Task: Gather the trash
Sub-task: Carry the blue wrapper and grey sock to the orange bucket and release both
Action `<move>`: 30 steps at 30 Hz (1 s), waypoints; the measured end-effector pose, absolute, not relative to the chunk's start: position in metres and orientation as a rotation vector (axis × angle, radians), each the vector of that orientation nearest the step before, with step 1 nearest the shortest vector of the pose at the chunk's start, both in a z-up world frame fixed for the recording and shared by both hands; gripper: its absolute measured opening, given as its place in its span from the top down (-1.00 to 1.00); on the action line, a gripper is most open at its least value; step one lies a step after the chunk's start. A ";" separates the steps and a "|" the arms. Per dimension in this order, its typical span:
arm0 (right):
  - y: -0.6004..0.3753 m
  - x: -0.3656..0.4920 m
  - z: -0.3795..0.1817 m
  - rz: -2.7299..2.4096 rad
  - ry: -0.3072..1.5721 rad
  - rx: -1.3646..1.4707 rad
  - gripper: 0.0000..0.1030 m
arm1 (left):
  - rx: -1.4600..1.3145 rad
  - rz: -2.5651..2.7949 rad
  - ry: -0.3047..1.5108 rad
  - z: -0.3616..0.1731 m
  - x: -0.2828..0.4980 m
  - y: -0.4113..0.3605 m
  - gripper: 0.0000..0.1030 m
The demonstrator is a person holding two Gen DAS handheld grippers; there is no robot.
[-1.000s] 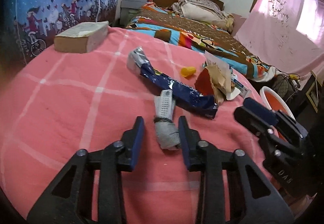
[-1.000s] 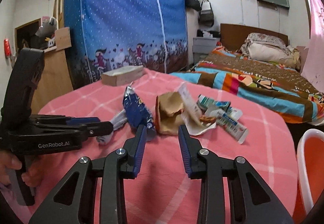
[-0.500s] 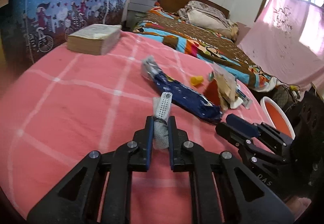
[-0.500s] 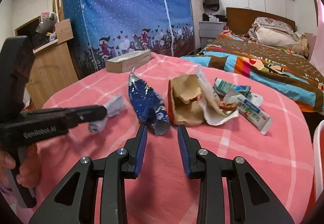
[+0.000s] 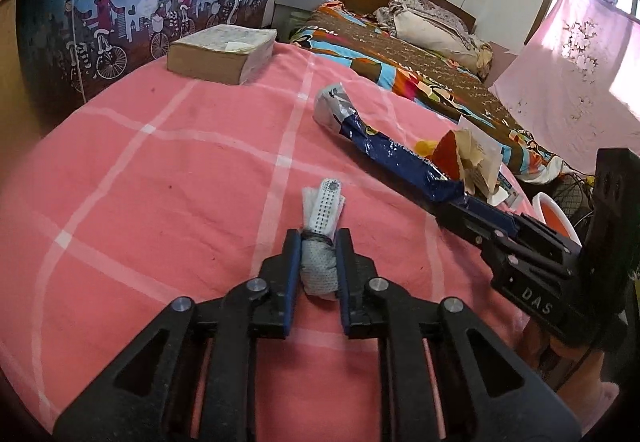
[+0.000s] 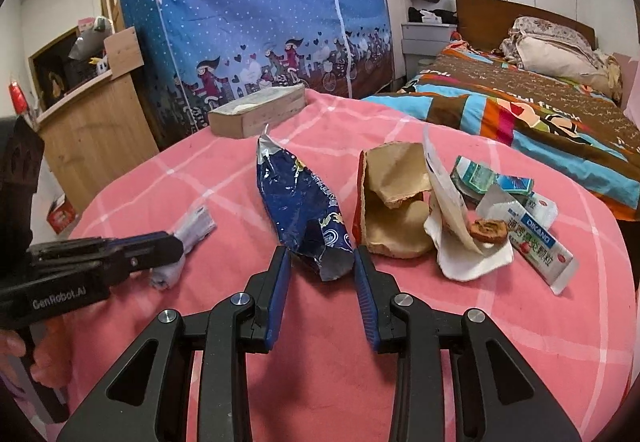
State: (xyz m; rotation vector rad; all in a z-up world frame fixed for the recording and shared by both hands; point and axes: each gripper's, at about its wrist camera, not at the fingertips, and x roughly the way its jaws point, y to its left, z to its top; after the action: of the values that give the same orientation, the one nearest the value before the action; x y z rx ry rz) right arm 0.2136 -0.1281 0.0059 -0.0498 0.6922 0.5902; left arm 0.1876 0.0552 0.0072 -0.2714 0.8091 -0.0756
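Note:
My left gripper [image 5: 318,242] is shut on a grey-white crumpled wrapper [image 5: 320,262] just above the pink checked tablecloth [image 5: 160,182]; the wrapper also shows in the right wrist view [image 6: 192,230]. My right gripper [image 6: 320,266] is open, its fingertips on either side of the near end of a blue foil snack bag [image 6: 304,210]. Right of the bag lie a torn brown paper bag [image 6: 392,210], a white tissue [image 6: 472,262] with a food scrap, and several small medicine packets [image 6: 536,234]. The blue bag also shows in the left wrist view [image 5: 392,150].
A thick book [image 5: 222,52] lies at the table's far edge. An orange-and-white bin [image 5: 556,214] stands beside the table at the right. A bed with a colourful blanket [image 6: 540,110] is behind. A blue wardrobe cover [image 6: 248,10] and a wooden desk [image 6: 92,114] stand at the left.
My left gripper closed on the grey-white wrapper and lifted it slightly. My right gripper moved forward until its open fingers came around the near end of the blue bag.

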 end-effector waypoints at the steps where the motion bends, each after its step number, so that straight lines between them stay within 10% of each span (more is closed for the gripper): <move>1: -0.128 0.215 0.006 0.591 0.694 -0.048 0.40 | -0.274 -0.079 0.814 0.006 0.187 0.056 0.47; 11: -0.122 0.224 0.005 0.617 0.714 -0.030 0.39 | -0.226 -0.100 0.823 0.003 0.187 0.047 0.57; 17: -0.121 0.215 0.007 0.623 0.678 -0.046 0.78 | -0.235 -0.092 0.798 0.006 0.183 0.047 0.63; 30: -0.172 0.154 0.046 0.567 0.316 0.056 0.83 | -0.195 -0.141 0.430 0.061 0.146 0.000 0.63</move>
State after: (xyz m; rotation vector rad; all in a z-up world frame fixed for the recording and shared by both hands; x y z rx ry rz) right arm 0.1545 -0.1717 0.0463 0.0560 0.3157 0.5669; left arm 0.1455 0.0003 0.0607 -0.1949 0.4302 -0.1406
